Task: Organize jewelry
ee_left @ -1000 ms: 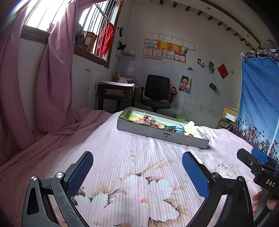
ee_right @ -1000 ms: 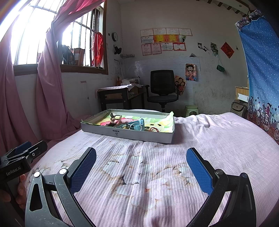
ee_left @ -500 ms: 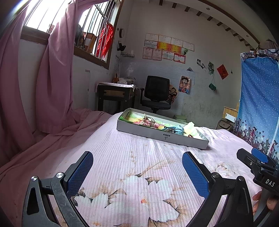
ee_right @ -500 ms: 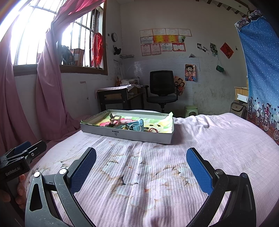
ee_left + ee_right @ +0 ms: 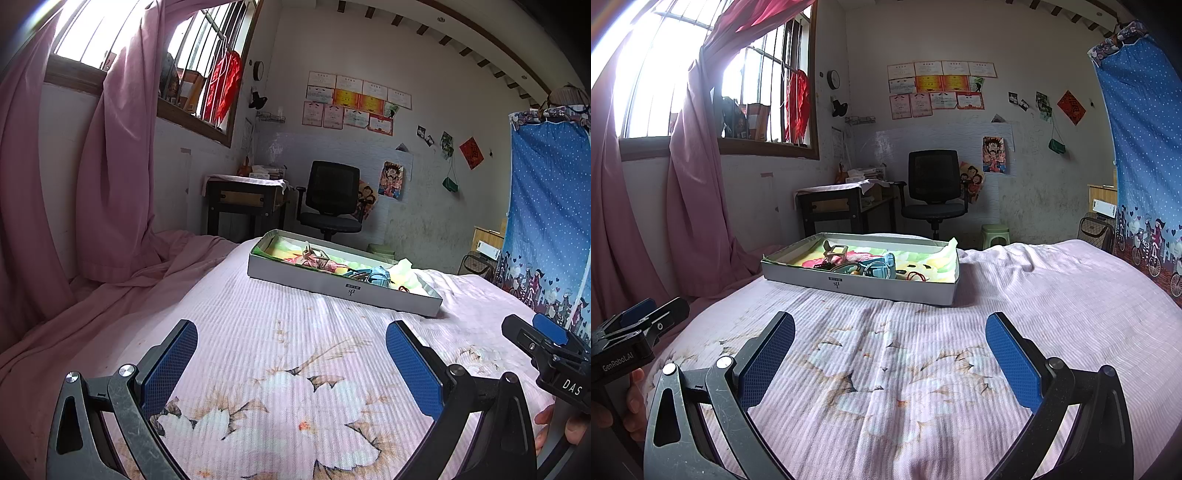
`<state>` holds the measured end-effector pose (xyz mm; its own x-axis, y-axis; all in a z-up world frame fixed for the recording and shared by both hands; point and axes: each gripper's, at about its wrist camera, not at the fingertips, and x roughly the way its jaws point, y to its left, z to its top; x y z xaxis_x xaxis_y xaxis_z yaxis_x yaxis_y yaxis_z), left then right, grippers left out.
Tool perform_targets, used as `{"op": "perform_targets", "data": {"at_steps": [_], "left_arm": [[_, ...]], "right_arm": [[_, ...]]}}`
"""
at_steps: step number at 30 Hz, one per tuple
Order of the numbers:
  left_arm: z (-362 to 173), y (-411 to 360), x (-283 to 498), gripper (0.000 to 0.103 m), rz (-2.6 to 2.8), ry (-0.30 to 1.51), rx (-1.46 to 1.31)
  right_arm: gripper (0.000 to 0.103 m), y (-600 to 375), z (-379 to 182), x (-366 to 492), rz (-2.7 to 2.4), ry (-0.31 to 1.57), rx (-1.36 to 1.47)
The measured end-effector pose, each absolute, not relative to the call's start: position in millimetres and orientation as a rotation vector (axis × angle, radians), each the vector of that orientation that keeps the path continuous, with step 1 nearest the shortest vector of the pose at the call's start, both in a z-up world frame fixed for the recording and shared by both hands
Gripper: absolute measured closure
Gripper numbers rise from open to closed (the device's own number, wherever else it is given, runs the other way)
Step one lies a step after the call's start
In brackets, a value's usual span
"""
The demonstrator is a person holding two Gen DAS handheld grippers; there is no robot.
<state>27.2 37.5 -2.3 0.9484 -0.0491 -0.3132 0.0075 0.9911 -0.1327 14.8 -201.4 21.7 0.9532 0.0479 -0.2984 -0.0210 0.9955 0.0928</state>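
A shallow grey box [image 5: 332, 288] [image 5: 871, 286] lined with a colourful cloth lies on the pink flowered bedspread [image 5: 258, 343] [image 5: 905, 350], well ahead of both grippers. Inside it sits a heap of jewelry and hair pieces [image 5: 864, 264] [image 5: 332, 264]: a beige clip, pink and teal pieces, a red cord. My left gripper [image 5: 291, 354] is open over the bedspread with nothing between its blue pads. My right gripper [image 5: 890, 347] is open too, also empty. Each gripper shows at the edge of the other's view, held by a hand.
Pink curtains [image 5: 110, 166] and a bunched pink sheet [image 5: 129, 280] lie to the left under the window. A dark desk [image 5: 842, 206], an office chair [image 5: 932, 192] and a green stool [image 5: 995, 234] stand past the bed. A blue dotted curtain [image 5: 1145, 166] hangs on the right.
Both views have shifted slightly; the box sits a touch higher and farther in the frames. Both grippers remain open and empty.
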Motion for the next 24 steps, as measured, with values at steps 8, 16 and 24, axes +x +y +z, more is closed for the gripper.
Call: {"op": "perform_targets", "data": {"at_steps": [8, 16, 24], "left_arm": [[-3.8, 38.3, 28.0, 0.0, -0.029, 0.321, -0.13], [-4.8, 37.9, 27.4, 0.0, -0.03, 0.323, -0.129], [3.6, 34.4, 31.3, 0.0, -0.009, 0.328, -0.112]], "right_arm": [[0.001, -201.3, 21.4, 14.9, 0.035, 0.305, 0.089], [0.001, -201.1, 21.2, 14.8, 0.035, 0.305, 0.089], [0.001, -201.5, 20.9, 15.1, 0.035, 0.304, 0.089]]}}
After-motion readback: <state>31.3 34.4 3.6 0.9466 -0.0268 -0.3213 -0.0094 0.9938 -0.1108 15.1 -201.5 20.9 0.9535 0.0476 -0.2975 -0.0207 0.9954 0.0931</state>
